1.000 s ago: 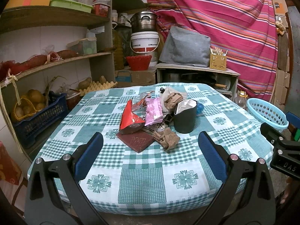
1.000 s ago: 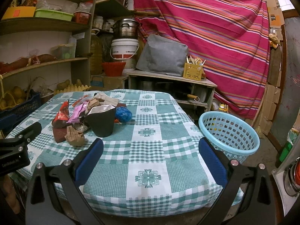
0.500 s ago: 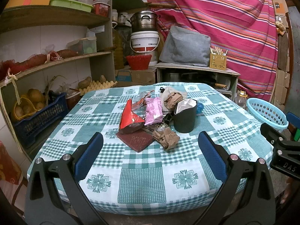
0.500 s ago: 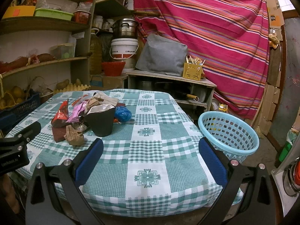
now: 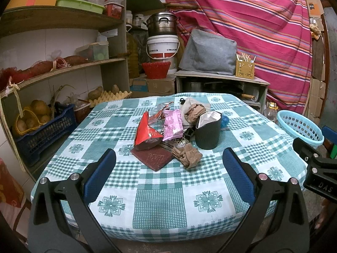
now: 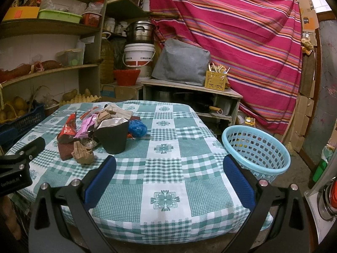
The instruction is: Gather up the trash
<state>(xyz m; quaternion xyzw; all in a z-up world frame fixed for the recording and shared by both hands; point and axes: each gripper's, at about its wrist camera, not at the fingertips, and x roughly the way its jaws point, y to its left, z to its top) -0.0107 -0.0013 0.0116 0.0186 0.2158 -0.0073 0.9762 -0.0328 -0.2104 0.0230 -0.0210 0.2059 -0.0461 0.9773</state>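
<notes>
Nothing has been picked up yet, by my reckoning: the left claw and the right claw both stand wide and empty off the near edge of the table. The trash lies heaped toward the middle of the table: a red wrapper, a pink wrapper, a dark red pad, crumpled brown paper, a black cup with a foil-lined bag stuffed in it, and a blue wad behind the cup. The light blue basket sits on the floor off the table's right edge, likely where it all goes. The next move, I'd say, is reaching in for the nearest piece, the brown paper or the pad, and closing squarely on it. What lies under the heap is hidden, and the basket's contents are hard to make out.
</notes>
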